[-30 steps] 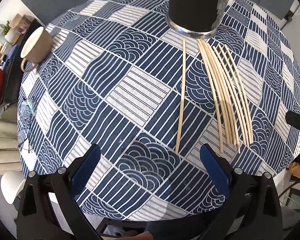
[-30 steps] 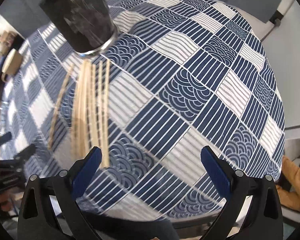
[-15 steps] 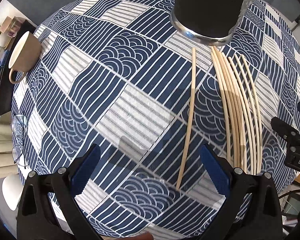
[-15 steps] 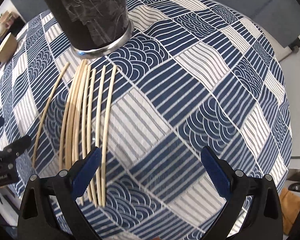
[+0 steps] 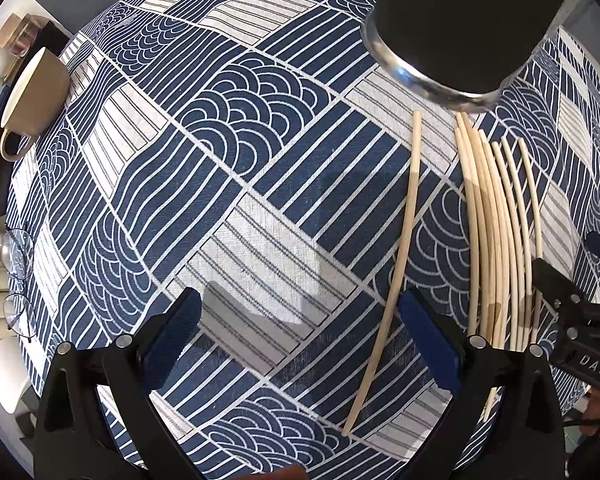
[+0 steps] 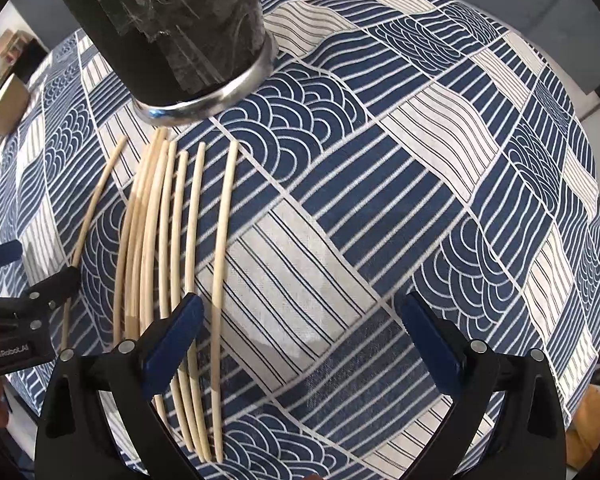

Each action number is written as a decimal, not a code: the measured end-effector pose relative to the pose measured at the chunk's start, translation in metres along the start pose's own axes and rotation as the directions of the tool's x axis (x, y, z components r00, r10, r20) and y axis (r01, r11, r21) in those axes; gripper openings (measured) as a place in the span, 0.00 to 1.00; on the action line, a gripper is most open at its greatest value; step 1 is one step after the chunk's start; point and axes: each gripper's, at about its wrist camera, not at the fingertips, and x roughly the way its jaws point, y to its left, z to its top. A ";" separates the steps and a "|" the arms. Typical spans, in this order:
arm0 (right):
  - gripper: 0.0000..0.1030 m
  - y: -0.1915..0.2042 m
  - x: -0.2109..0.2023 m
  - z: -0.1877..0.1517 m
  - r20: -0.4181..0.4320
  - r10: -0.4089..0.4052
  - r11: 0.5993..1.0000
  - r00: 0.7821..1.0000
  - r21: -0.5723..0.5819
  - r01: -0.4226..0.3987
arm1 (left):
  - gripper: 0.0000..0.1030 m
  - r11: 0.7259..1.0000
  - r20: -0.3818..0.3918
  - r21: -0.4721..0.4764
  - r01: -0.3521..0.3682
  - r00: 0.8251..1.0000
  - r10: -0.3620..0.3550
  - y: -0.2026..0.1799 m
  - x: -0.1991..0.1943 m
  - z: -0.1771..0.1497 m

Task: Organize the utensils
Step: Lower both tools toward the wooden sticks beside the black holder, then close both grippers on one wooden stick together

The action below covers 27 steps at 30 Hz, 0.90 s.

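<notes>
Blue-and-white patterned cloth (image 5: 260,184) is covering the table in both views.

Left wrist view: the left gripper (image 5: 300,336) is hovering low over the cloth with its blue-padded fingers (image 5: 428,340) spread wide and nothing between them. A single chopstick (image 5: 400,264) is lying apart from the others, its near half passing just inside the right-hand finger. A bundle of chopsticks (image 5: 496,232) is lying side by side further right, their far ends reaching the base of a dark cylindrical holder (image 5: 452,24) with a metal rim. A beige mug (image 5: 32,96) is sitting at the far left edge, and a pair of glasses (image 5: 16,276) is resting beyond the table. The right gripper (image 5: 580,328) is showing partly at the right edge.

Right wrist view: the right gripper (image 6: 300,336) is likewise standing fully open and empty. Its left-hand finger (image 6: 176,332) is overlapping the bundle of chopsticks (image 6: 168,248), while the outermost stick (image 6: 222,280) is lying just inside that finger. The holder (image 6: 172,28) is standing at the sticks' far ends. The single chopstick (image 6: 96,200) is lying leftmost, beside the left gripper (image 6: 20,320).
</notes>
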 end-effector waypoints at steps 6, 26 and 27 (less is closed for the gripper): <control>0.94 0.001 0.001 -0.004 0.039 0.014 1.000 0.999 -0.009 -0.014 | 0.96 0.998 0.026 -0.021 0.059 0.998 -0.059 0.009 0.011 0.008; 0.48 -0.027 -0.019 -0.053 0.123 0.013 1.000 0.992 -0.008 -0.012 | 0.81 0.998 0.159 -0.029 0.055 0.986 -0.049 0.035 0.009 -0.040; 0.44 -0.030 -0.021 -0.054 0.127 0.013 1.000 0.992 -0.002 -0.013 | 0.78 0.998 0.165 -0.026 0.055 0.985 -0.050 0.037 0.007 -0.042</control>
